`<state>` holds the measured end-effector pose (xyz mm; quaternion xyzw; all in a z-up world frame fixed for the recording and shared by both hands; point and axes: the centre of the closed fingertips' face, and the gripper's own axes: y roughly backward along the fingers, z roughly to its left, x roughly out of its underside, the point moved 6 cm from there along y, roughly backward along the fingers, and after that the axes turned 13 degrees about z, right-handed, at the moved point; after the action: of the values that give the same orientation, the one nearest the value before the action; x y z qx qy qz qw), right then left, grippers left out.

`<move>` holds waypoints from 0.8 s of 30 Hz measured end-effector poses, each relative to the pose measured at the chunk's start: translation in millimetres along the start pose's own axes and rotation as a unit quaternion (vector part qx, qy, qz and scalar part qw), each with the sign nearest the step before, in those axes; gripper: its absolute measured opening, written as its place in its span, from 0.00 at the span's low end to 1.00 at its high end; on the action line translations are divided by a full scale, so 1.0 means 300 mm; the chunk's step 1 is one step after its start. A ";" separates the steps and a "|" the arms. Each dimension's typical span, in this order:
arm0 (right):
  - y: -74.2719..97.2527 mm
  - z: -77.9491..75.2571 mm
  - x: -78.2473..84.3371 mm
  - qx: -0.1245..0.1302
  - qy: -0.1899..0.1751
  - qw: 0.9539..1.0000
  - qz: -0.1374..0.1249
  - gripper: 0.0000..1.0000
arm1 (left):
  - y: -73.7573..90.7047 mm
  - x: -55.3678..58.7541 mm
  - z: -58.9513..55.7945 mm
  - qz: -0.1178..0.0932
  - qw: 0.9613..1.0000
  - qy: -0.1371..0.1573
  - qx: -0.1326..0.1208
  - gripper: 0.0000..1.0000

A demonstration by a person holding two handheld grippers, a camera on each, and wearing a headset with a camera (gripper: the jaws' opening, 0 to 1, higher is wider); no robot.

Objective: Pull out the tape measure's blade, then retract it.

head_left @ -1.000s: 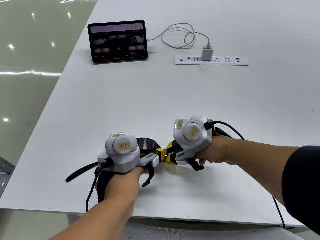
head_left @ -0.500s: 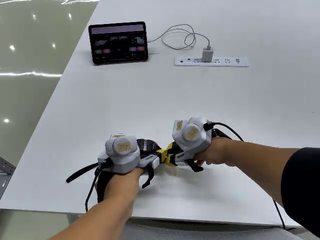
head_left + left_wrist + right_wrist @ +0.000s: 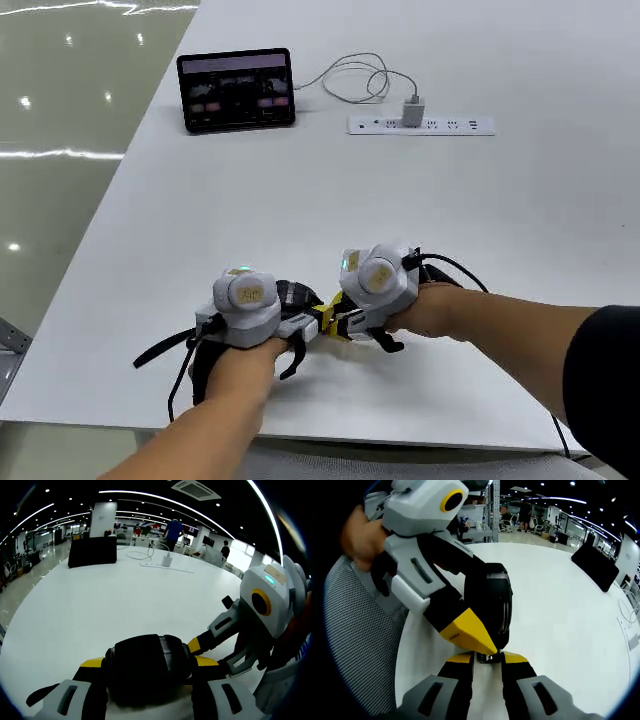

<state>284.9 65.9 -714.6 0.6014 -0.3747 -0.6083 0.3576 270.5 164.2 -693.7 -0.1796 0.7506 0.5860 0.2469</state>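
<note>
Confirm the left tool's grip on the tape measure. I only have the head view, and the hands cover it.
Observer: In the left gripper view, the left tool has the black tape measure clamped between its yellow-tipped jaws.
Operator: Right tool on the blade?
Observer: In the right gripper view, the right tool is pinched on the blade tip, right at the case mouth.
Operator: Any blade out?
Observer: No blade length shows between tip and case in that view.
</note>
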 end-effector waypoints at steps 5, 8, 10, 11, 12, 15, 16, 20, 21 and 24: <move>0.026 0.007 0.001 0.009 -0.002 1.000 -0.007 0.22 | 0.011 0.001 0.004 0.015 0.999 -0.012 0.027 0.65; 0.041 0.010 0.009 0.011 -0.005 1.000 -0.009 0.25 | 0.018 -0.002 0.009 0.015 0.999 -0.017 0.035 0.75; 0.054 0.010 0.014 0.012 -0.017 1.000 -0.012 0.25 | 0.024 -0.004 0.013 0.015 0.999 -0.021 0.043 0.80; 0.060 0.012 0.016 0.011 -0.027 0.999 -0.017 0.26 | 0.029 -0.007 0.015 0.015 0.999 -0.022 0.042 0.82; 0.068 0.013 0.018 0.011 -0.036 0.999 -0.025 0.28 | 0.037 -0.013 0.013 0.015 0.999 -0.026 0.044 0.86; 0.083 0.019 0.034 0.013 -0.043 0.999 -0.028 0.30 | 0.048 -0.021 0.009 0.019 0.997 -0.041 0.056 0.99; 0.086 0.019 0.039 0.015 -0.045 0.998 -0.028 0.31 | 0.048 -0.019 0.006 0.022 0.997 -0.045 0.064 1.00; 0.110 0.021 0.047 0.022 -0.054 0.998 -0.033 0.36 | 0.054 -0.013 -0.001 0.023 0.992 -0.073 0.099 1.00; 0.117 0.022 0.045 0.024 -0.055 0.998 -0.037 0.37 | 0.056 -0.010 0.000 0.026 0.992 -0.077 0.101 1.00; 0.141 0.021 0.045 0.031 -0.059 0.997 -0.046 0.39 | 0.070 -0.031 0.003 -0.018 0.987 -0.117 0.106 1.00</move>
<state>277.8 34.4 -683.5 0.5916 -0.3859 -0.6466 0.2881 266.6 170.0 -672.0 -0.0966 0.7712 0.5153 0.3610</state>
